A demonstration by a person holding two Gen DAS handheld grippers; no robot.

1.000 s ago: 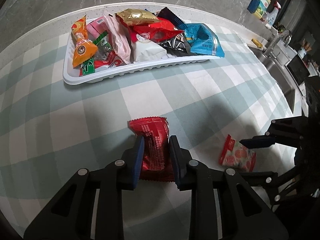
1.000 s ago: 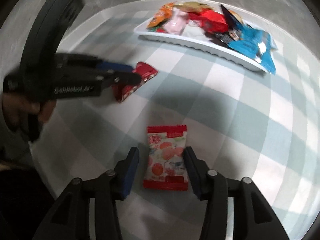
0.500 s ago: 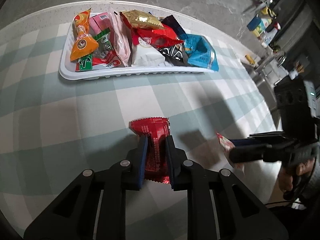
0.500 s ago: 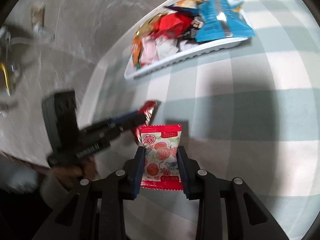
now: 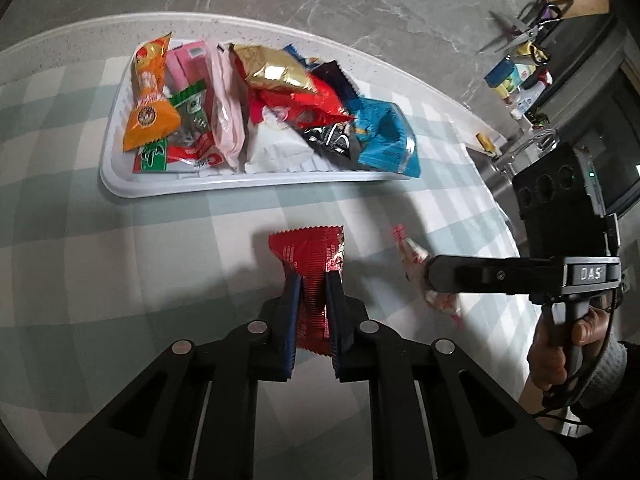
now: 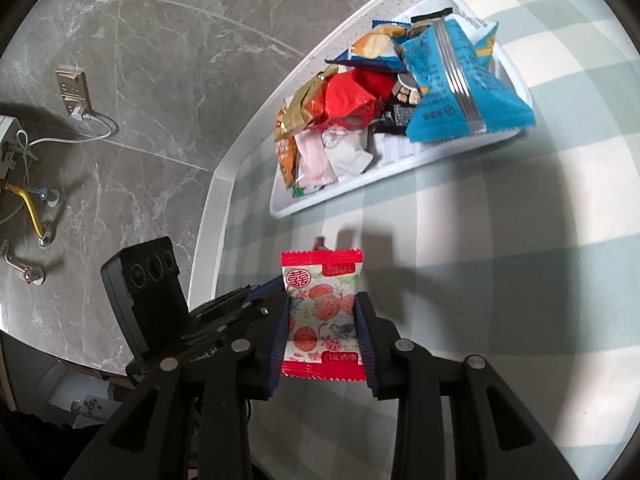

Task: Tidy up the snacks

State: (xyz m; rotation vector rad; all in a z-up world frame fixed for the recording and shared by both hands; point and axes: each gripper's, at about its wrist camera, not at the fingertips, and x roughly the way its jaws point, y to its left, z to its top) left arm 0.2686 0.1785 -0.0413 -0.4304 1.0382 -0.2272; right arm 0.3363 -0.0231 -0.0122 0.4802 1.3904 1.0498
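Note:
My left gripper (image 5: 313,280) is shut on a red foil snack packet (image 5: 310,258) and holds it above the checked tablecloth. My right gripper (image 6: 322,298) is shut on a white packet with red lychee print (image 6: 322,312), also lifted off the table. That packet shows in the left wrist view (image 5: 412,258), pinched by the right gripper (image 5: 430,276). A white tray (image 5: 248,182) heaped with several mixed snack packets lies beyond both grippers; it also shows in the right wrist view (image 6: 344,194).
The table has a green and white checked cloth (image 5: 80,240) and a white rounded edge (image 6: 216,184). A grey marble floor lies beyond. A sink and counter with bottles (image 5: 516,84) stand at the far right. The left gripper's body (image 6: 152,292) is close on the right gripper's left.
Both grippers have closed on their packets and lifted them off the table. The right gripper has swung up and toward the tray side, close beside the left one.

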